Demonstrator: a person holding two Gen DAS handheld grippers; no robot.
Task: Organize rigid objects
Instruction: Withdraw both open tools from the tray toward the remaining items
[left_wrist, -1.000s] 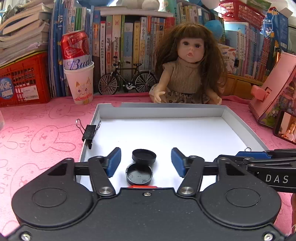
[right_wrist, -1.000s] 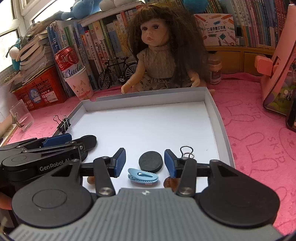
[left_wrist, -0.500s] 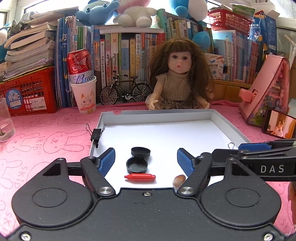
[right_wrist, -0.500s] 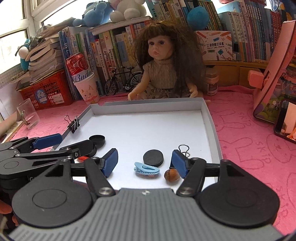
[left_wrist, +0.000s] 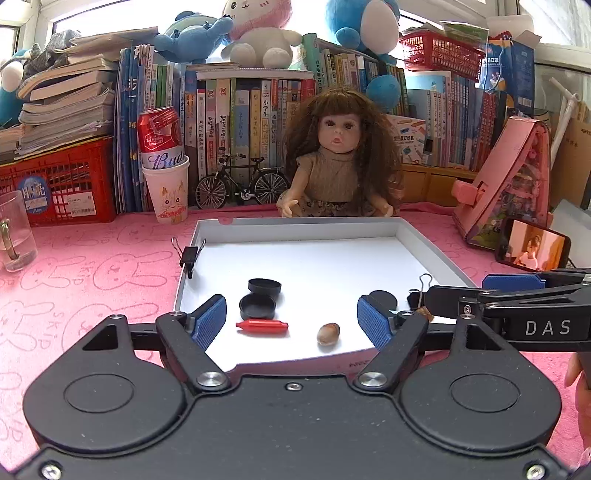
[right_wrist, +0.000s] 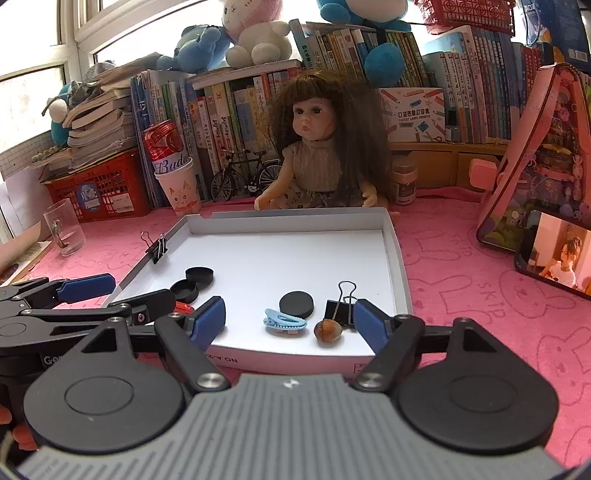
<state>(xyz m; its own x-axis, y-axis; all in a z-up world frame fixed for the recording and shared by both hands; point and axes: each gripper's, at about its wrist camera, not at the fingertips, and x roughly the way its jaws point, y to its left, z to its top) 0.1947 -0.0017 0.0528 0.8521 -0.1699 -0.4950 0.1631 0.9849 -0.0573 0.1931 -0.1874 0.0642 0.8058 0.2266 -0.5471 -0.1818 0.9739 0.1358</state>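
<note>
A white tray (left_wrist: 295, 222) with a grey rim lies on the pink cloth. Near its front edge sit two black round caps (left_wrist: 257, 307), a small red piece (left_wrist: 262, 327) and a hazelnut (left_wrist: 328, 333). My left gripper (left_wrist: 291, 321) hovers over that edge, its jaws opening with nothing pressed between them. In the right wrist view, a blue hair clip (right_wrist: 284, 322), a black disc (right_wrist: 296, 304), the hazelnut (right_wrist: 327, 329) and a black binder clip (right_wrist: 341, 306) lie ahead of my right gripper (right_wrist: 289, 320). Its jaws are opening too and touch none of them.
Another binder clip (left_wrist: 189, 254) grips the tray's left rim. A doll (left_wrist: 338, 166) sits behind the tray. A cup with a can (left_wrist: 166, 192) and a glass mug (left_wrist: 14, 232) stand at the left. A phone (left_wrist: 532, 247) and a pink toy house (left_wrist: 509, 184) stand at the right. Books line the back.
Both grippers have drawn back and up from the tray and their jaws have widened. The red piece, the hazelnut and the tray's front edge have come into view. The objects lie still.
</note>
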